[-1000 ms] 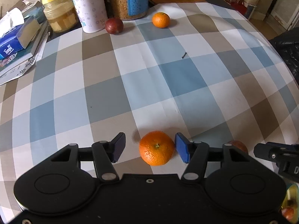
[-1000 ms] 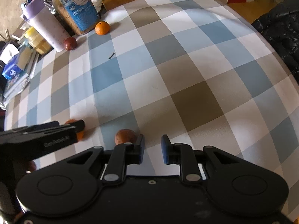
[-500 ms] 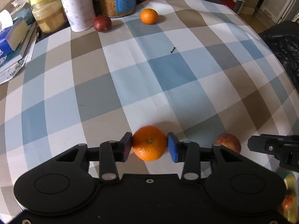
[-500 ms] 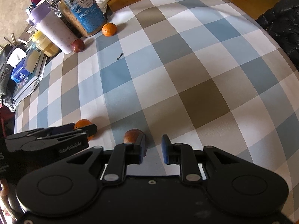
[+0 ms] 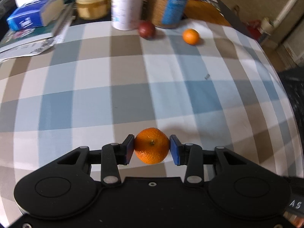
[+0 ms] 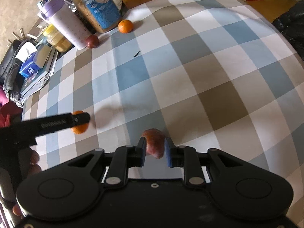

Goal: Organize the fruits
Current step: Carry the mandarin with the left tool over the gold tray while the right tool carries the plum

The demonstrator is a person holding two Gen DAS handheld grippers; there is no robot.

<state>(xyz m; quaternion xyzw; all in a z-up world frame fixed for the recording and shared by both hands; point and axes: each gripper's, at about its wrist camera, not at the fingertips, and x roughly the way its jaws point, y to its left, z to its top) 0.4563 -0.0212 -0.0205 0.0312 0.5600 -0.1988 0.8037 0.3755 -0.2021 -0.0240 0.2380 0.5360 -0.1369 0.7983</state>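
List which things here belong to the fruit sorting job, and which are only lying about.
Job: near orange, far orange, near red fruit, far red fruit.

Lying about: jar, tumbler, tissue box, books, small black bit.

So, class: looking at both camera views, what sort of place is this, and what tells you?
Most likely a home dining table: a checked tablecloth, a cereal jar and tissue box crowded at one edge, and loose fruit such as an orange.

Home dining rm: checked tablecloth (image 6: 190,72), food jar (image 6: 98,9), tissue box (image 5: 28,17).
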